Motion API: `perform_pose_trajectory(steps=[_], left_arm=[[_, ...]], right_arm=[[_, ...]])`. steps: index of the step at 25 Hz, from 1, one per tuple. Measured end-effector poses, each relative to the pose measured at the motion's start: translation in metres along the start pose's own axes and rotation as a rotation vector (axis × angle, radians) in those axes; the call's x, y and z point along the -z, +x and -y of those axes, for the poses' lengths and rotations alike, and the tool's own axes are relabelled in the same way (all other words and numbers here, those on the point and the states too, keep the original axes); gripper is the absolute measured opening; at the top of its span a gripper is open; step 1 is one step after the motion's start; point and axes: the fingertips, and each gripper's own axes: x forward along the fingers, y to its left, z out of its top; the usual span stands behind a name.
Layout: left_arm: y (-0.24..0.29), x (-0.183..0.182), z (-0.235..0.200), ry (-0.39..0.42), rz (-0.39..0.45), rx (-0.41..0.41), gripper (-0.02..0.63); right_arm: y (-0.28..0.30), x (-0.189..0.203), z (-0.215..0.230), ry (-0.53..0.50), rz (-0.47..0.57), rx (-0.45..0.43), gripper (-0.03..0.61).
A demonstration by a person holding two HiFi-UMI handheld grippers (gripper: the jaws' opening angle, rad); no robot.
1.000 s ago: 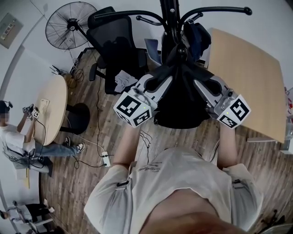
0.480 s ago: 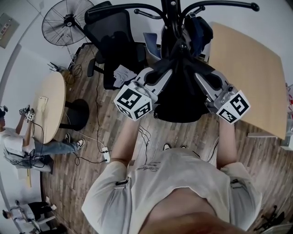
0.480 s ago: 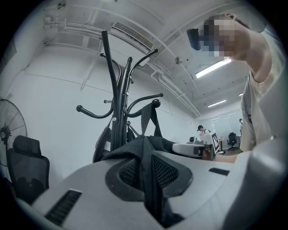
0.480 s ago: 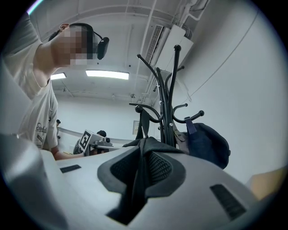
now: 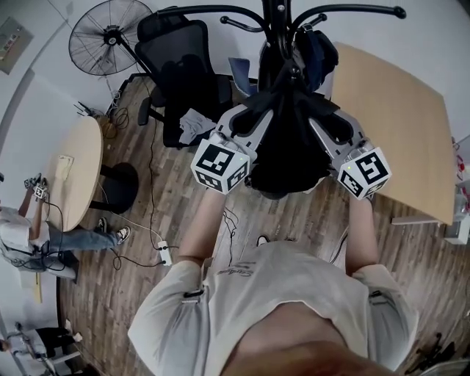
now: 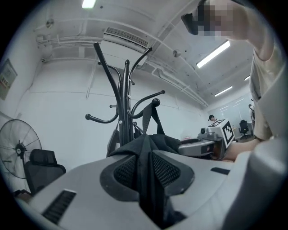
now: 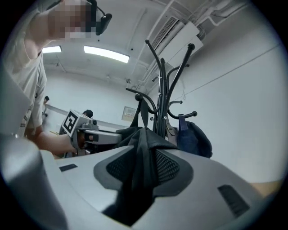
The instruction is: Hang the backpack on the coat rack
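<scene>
- The backpack point(image 5: 290, 158) hangs at the rack point(image 5: 277, 22), its loop seemingly over a hook point(image 6: 155, 102).
- The left fingers point(image 6: 121, 173) clench its fabric.
- The right fingers point(image 7: 168, 168) are opening, with fabric between them.
- Remaining, I judge: full release.

Black backpack point(image 5: 290, 158), black coat rack point(image 5: 278, 18), pale wooden tabletop point(image 5: 396, 125).

Backpack point(image 5: 290, 158) — matt woven cloth; coat rack point(image 5: 277, 22) — smooth glossy metal.

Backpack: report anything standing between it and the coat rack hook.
Nothing visible does. The backpack sits right against the coat rack, its top strap already reaching a hook. A dark blue bag hangs on another hook, off to one side.
</scene>
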Motion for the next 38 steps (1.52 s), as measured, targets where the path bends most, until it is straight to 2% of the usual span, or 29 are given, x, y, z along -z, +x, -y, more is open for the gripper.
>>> perform_pose_trajectory(steps=[4, 7, 11, 16, 21, 24, 29, 34, 38], left_arm=[[-0.012, -0.003, -0.001, 0.002, -0.004, -0.032, 0.091], [-0.024, -0.001, 0.001, -0.042, 0.009, -0.063, 0.092], [-0.043, -0.001, 0.005, -0.089, 0.036, -0.099, 0.091], [-0.056, 0.006, 0.025, -0.065, -0.001, -0.099, 0.089], [-0.064, 0.019, 0.049, -0.002, -0.047, -0.097, 0.076], [-0.070, 0.024, 0.056, -0.026, -0.052, -0.098, 0.063], [-0.082, 0.023, 0.059, -0.063, -0.039, -0.109, 0.034], [-0.091, 0.028, 0.066, -0.086, -0.050, -0.119, 0.031], [-0.099, 0.038, 0.065, -0.145, -0.057, -0.115, 0.029]], right_arm=[[-0.012, 0.003, 0.006, 0.032, -0.044, 0.052, 0.112], [-0.028, 0.007, 0.006, 0.025, -0.063, 0.088, 0.104], [-0.050, 0.012, -0.004, 0.029, -0.089, 0.086, 0.076], [-0.068, 0.010, -0.019, 0.074, -0.064, 0.097, 0.017], [-0.076, 0.017, -0.039, 0.114, -0.043, 0.095, 0.002], [-0.079, 0.016, -0.051, 0.137, -0.030, 0.064, 0.000], [-0.081, 0.015, -0.064, 0.077, -0.056, 0.054, -0.005], [-0.082, 0.018, -0.076, 0.065, -0.065, 0.026, -0.005], [-0.083, 0.019, -0.074, 0.052, -0.067, 0.050, -0.005]])
